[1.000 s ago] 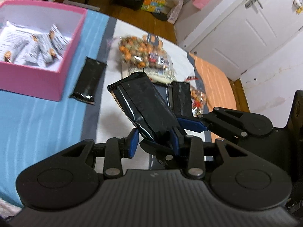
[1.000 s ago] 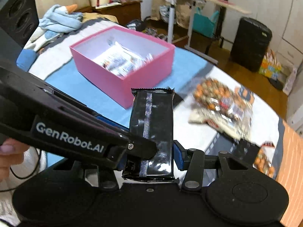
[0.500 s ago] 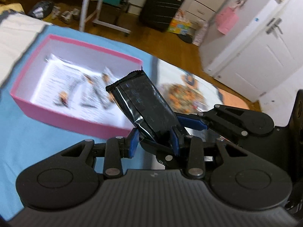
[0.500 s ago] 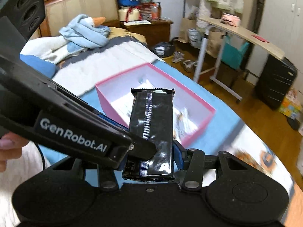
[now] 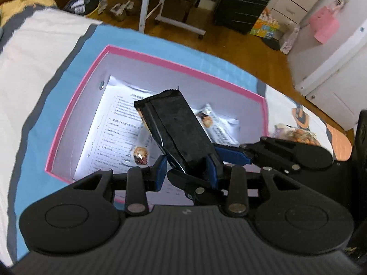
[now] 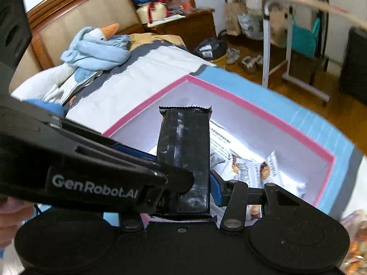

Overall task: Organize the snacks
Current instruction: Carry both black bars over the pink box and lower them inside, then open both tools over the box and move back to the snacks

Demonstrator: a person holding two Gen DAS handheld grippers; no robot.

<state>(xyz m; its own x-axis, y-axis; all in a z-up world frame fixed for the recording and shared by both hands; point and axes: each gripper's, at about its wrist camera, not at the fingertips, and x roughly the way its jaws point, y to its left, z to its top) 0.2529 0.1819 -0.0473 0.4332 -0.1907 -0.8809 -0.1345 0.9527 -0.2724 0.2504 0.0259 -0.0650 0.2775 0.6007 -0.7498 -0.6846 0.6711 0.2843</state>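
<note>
Over the pink box [image 5: 75, 105]: black snack bar [image 5: 176, 128] held above it, both grippers crossed at the bar's near end.
Box opens below and ahead, white packets [image 5: 218, 126] at 1 o'clock inside. Bar's long axis runs 11 o'clock in left view, 12 in right. Right gripper [image 6: 183, 190] is clamped on its near end; left gripper [image 5: 185, 171] looks pinched on that end too, contact partly hidden. Both equally near; my read: release straight down.

wrapped bar [image 5: 176, 133] above box [image 5: 68, 123] | packets [image 6: 250, 167] in box, on paper [image 5: 114, 135]
</note>
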